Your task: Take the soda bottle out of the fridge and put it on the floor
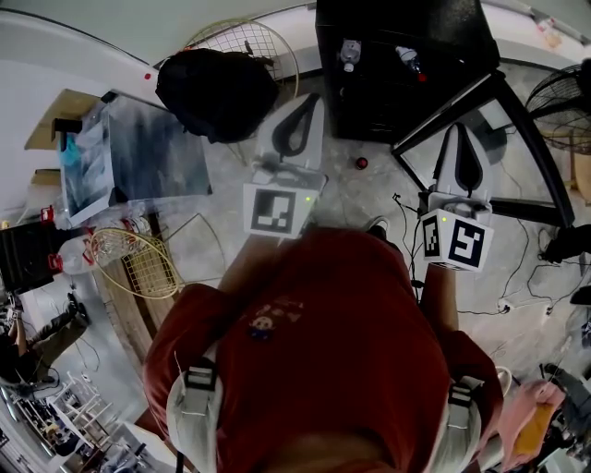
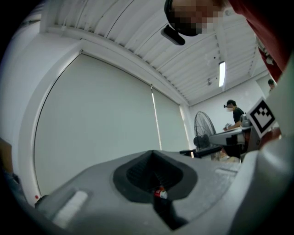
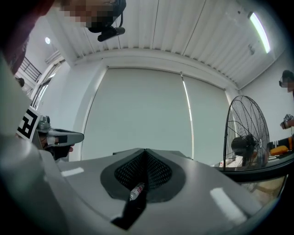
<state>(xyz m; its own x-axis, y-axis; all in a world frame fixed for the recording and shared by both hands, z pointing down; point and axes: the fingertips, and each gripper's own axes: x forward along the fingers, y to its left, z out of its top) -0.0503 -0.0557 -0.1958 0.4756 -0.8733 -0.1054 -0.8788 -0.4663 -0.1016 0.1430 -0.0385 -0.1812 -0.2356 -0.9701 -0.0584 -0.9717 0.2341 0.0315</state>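
Black fridge (image 1: 434, 28) open straight ahead, its door (image 1: 528, 148) swung out on the right, close beside the right gripper (image 1: 459, 129). Soda bottle (image 1: 411, 60), judged to be the red-capped one, not yet taken out: lying tilted on the shelf (image 1: 379, 66) toward its right edge, with a paler bottle (image 1: 349, 54) upright near the left edge, apart from it. Left gripper (image 1: 309, 100) and right gripper both clenched on nothing, pads pressed flat together, held out level and short of the fridge, the left one between the fridge and a black backpack (image 1: 217, 92) on the floor (image 1: 342, 189). Task judged barely begun, with the reach yet to come. Likely trouble from here: going in with jaws shut and merely nudging a bottle apt to roll along the shelf or off its front edge; so spread the jaws before entering. Also a risk of clipping the door frame with the right gripper on the way in, or of knocking over the paler bottle with a wide approach. On the floor, a small red round thing (image 1: 361, 163) just before the fridge's front edge and loose cables (image 1: 404, 222) nearer the door: poor spots for standing a bottle, so set it down on bare floor away from both.
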